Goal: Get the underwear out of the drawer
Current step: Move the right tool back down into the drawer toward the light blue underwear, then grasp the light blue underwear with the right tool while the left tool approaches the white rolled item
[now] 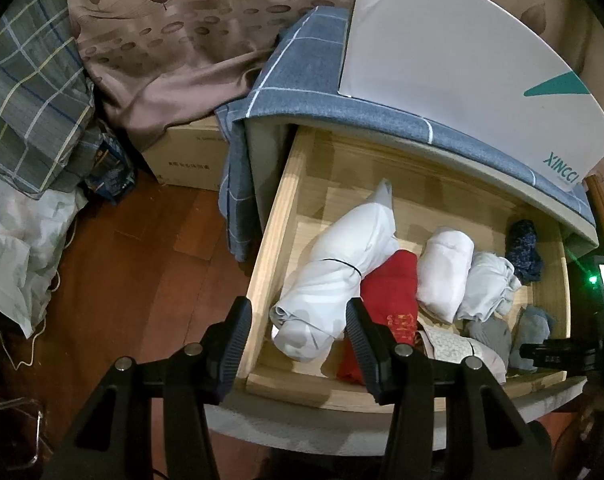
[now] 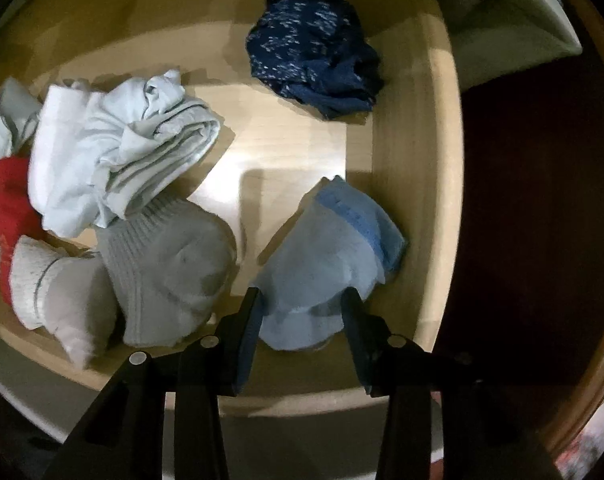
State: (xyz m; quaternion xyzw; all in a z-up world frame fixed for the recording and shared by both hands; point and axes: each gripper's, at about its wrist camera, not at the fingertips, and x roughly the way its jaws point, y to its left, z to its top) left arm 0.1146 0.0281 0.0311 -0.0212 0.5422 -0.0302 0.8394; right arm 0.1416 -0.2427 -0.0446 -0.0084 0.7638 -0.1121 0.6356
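Reaching into the pulled-out wooden drawer (image 2: 414,184), the right gripper (image 2: 302,304) is hanging over its near right corner with its jaws spread wide around a light blue sock (image 2: 326,264); the fingers (image 2: 248,320) are flanking that sock, probably just brushing it, and are gripping nothing. That placement looks like a staging point for going deeper. The likely underwear, a crumpled navy patterned garment (image 2: 314,48), is lying alone at the far right of the drawer, well apart from the gripper. A grey sock (image 2: 170,268) and pale folded clothes (image 2: 114,152) are sitting to the left. The left gripper (image 1: 298,332) is waiting wide open and empty above the drawer's near left corner, above a white roll (image 1: 334,272) and a red garment (image 1: 390,292), seemingly keeping clear.
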